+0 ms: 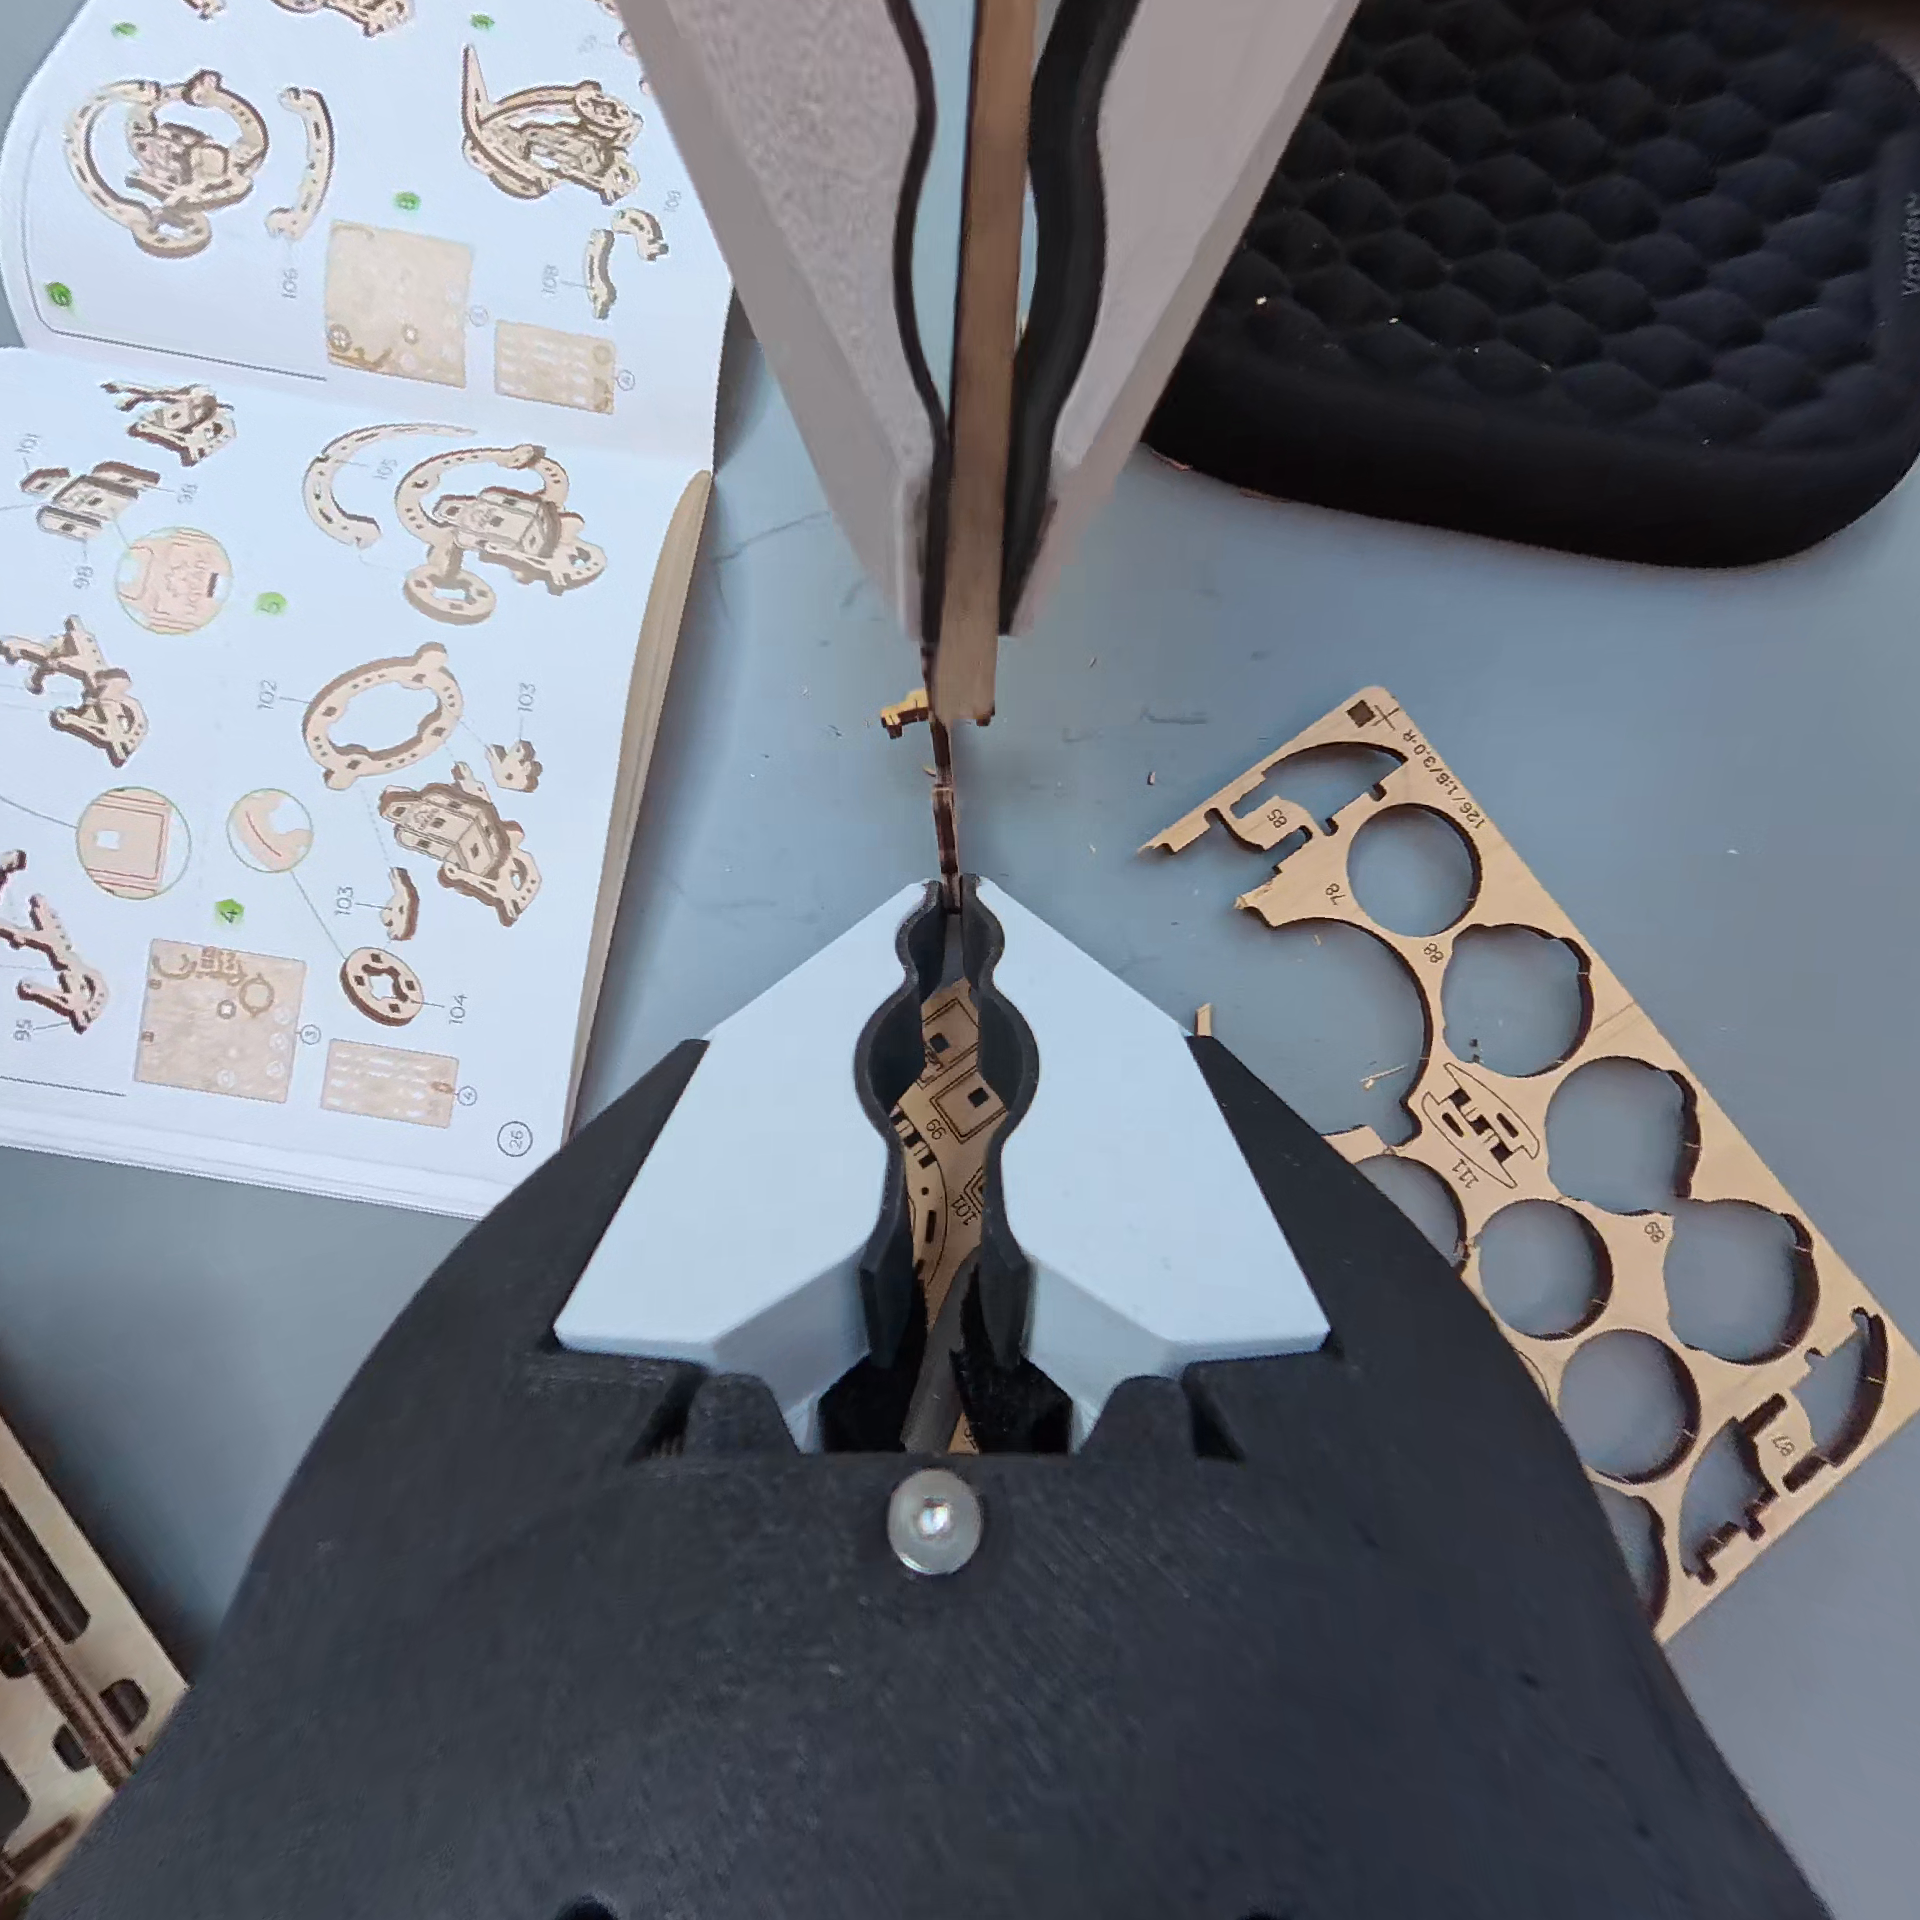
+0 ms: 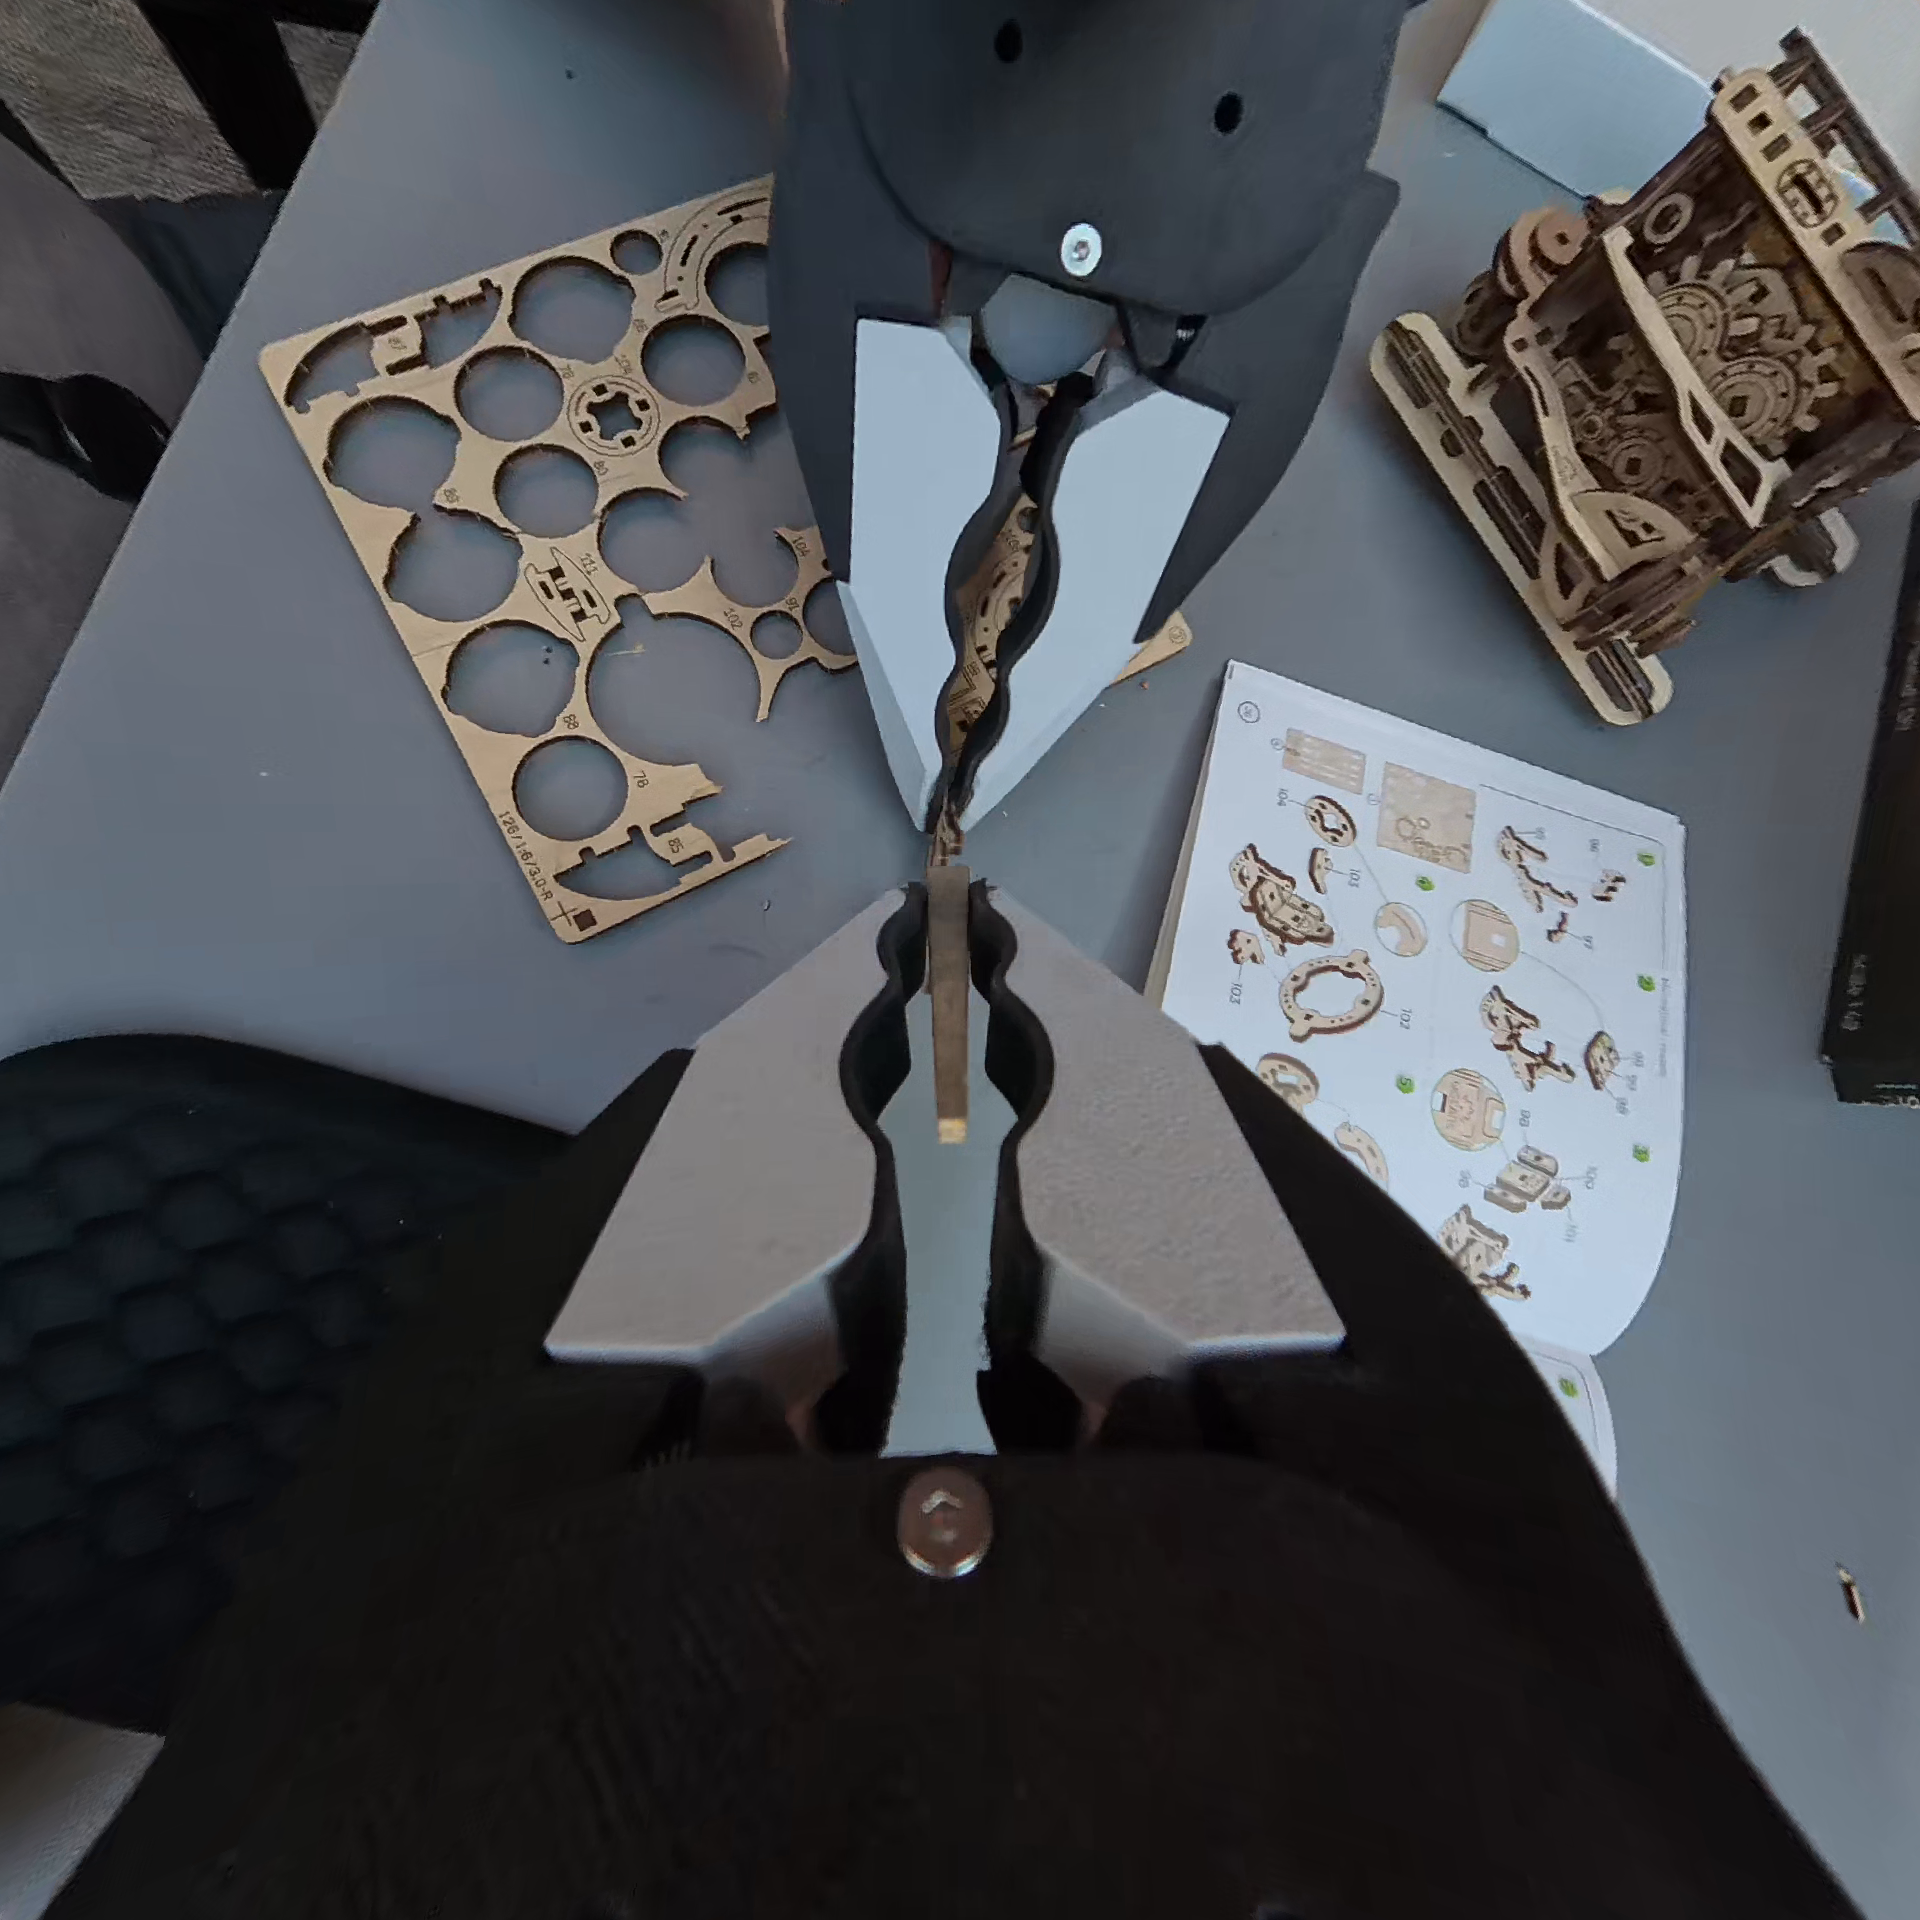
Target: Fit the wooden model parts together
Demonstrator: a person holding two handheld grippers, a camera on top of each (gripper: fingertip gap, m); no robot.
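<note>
My left gripper (image 1: 951,888) is shut on a thin dark-edged wooden part (image 1: 943,810), seen edge-on and sticking out past its tips. My right gripper (image 2: 948,896) is shut on a flat wooden strip (image 2: 949,997). The two grippers face each other tip to tip above the grey table (image 1: 1195,644). The strip's end (image 1: 964,665) meets the thin part's end, and a small light tab (image 1: 902,717) juts out at the joint. In the right wrist view the left gripper (image 2: 948,821) comes down from the top with the thin part (image 2: 943,847).
A punched-out plywood sheet (image 1: 1538,1143) (image 2: 540,540) lies flat beside the grippers; another sheet (image 2: 1169,634) lies under the left gripper. An open instruction booklet (image 1: 312,623) (image 2: 1455,987), a black honeycomb cushion (image 1: 1558,260), a built wooden model (image 2: 1662,364) and a black box (image 2: 1881,831) surround them.
</note>
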